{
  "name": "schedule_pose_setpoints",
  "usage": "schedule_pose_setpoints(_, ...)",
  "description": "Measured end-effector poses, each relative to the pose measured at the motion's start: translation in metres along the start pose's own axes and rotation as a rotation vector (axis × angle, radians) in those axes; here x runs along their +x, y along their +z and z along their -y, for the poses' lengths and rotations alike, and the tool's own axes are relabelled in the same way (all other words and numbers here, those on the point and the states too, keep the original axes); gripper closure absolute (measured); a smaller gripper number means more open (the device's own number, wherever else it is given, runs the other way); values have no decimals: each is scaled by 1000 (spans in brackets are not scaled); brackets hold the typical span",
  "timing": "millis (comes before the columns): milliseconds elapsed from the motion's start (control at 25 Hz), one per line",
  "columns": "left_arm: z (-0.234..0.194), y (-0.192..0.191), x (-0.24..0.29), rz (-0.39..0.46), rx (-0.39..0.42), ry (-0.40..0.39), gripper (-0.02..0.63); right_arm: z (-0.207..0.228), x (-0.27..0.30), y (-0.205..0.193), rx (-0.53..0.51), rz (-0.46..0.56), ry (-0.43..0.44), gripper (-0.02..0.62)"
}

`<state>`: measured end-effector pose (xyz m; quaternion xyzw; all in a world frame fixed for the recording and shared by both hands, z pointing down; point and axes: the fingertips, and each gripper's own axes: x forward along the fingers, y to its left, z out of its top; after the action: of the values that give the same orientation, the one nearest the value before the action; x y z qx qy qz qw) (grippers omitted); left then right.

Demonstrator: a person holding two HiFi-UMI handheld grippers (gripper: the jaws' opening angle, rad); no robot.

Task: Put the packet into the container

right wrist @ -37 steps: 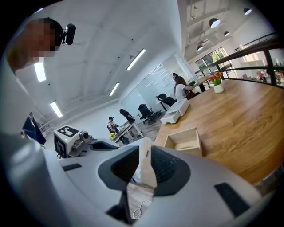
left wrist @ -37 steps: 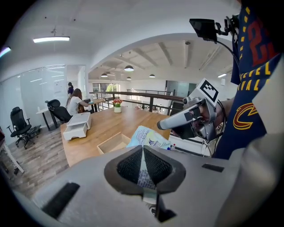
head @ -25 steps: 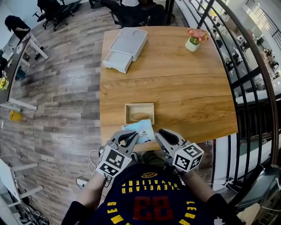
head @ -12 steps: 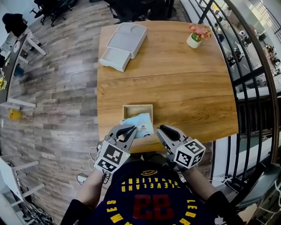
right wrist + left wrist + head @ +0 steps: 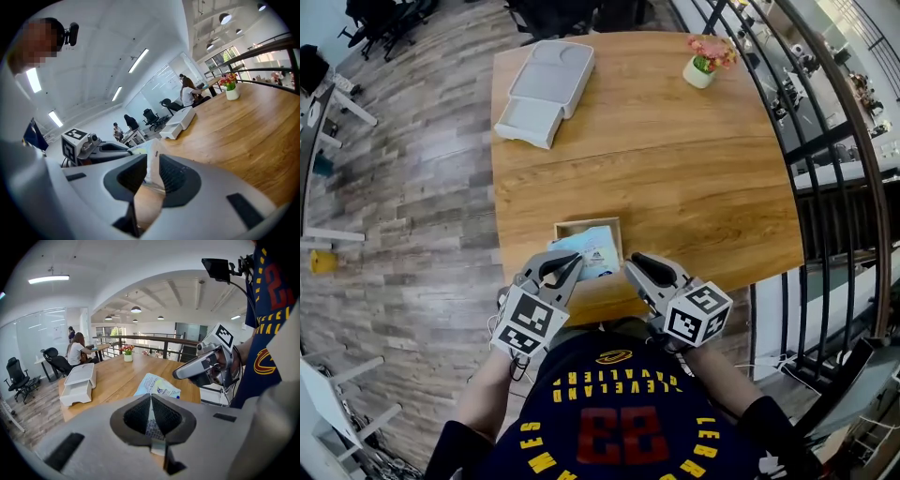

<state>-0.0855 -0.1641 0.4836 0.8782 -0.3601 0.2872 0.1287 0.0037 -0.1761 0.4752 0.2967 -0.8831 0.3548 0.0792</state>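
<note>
Wooden worktop (image 5: 675,178) fills the middle of the head view, w/ plank floor (image 5: 412,187) on its left and a black railing (image 5: 825,141) on its right. At the far left corner sits a white drawer unit (image 5: 546,89), well apart from everything else. At the near edge the left tongs (image 5: 570,269) and right tongs (image 5: 635,263) come in side by side, tips pointing away from the person. Just beyond the tips is the small wooden container (image 5: 572,224), open-topped, near the worktop's front edge. The packet (image 5: 592,251), pale blue & white, is held up btwn the two tongs, over the container's near part. It covers most of the opening but is not down inside. Left tongs are pressed together on the packet's near left corner, the sheet nipped btwn the dark pads. Right tongs look to be pinching the packet's other edge too, tho the pads there show a slight gap round the thin sheet. A potted flower (image 5: 701,66) stands at the far right corner.
</note>
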Motion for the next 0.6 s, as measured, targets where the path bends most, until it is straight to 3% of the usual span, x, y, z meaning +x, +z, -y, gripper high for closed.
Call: schedule_pose_setpoints(600, -17, -20, 43, -67, -26, -134, 594, 13, 11, 1, 21, -24, -46, 508)
